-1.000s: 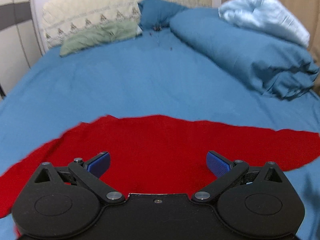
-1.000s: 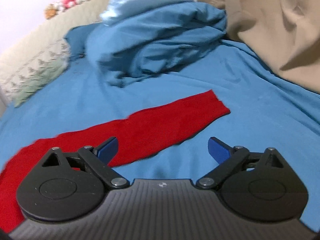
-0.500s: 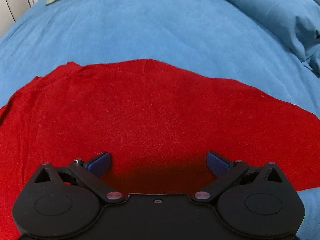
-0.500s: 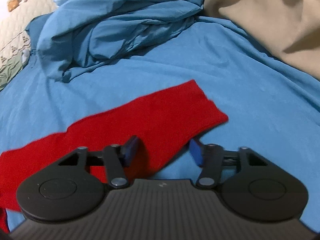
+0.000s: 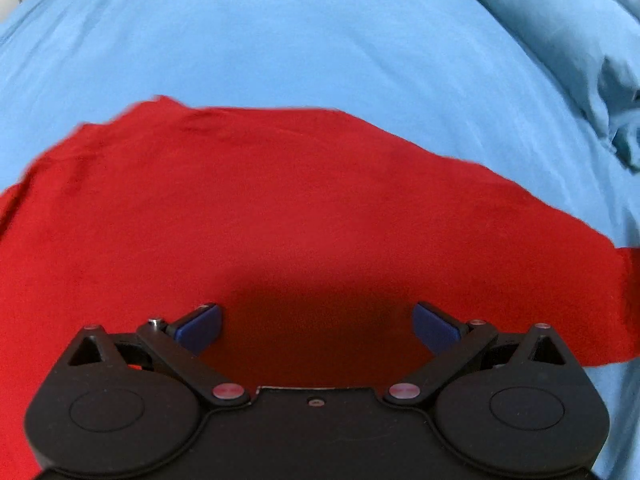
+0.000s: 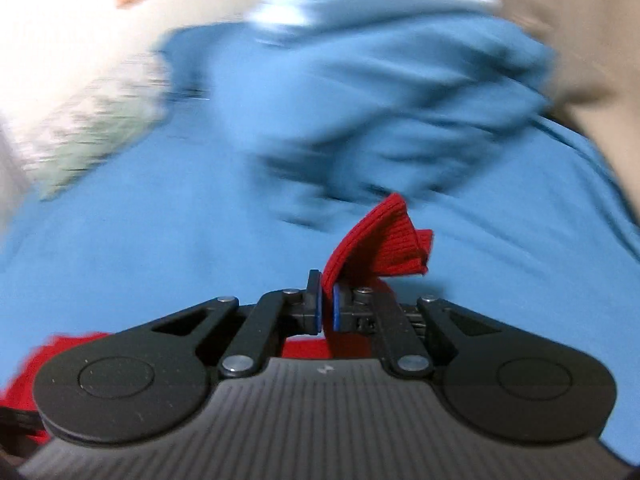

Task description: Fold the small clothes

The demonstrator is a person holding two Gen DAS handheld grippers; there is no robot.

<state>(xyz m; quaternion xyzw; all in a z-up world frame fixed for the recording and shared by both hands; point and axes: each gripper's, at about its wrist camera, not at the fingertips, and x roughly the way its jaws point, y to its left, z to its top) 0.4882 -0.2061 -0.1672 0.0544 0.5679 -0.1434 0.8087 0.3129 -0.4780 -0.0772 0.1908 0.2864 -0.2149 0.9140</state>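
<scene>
A red knit garment [image 5: 280, 208] lies spread flat on the blue bed sheet [image 5: 304, 40]. My left gripper [image 5: 316, 326] is open and hovers low over the garment's body, with nothing between its blue pads. My right gripper [image 6: 326, 304] is shut on the end of the red sleeve [image 6: 380, 248], which sticks up crumpled above the pads, lifted off the sheet. More red fabric shows below the right gripper at the lower left [image 6: 60, 344].
A bunched blue duvet [image 6: 400, 100] lies ahead of the right gripper, with a pale blue blanket on top. A cream and green pillow [image 6: 92, 120] is at the far left. A beige curtain [image 6: 580, 20] hangs at the right. The duvet edge [image 5: 592, 40] is at the left view's right.
My right gripper closed on the sleeve end and lifted it off the sheet, swinging upward. My left gripper stayed open over the garment body and shifted slightly.
</scene>
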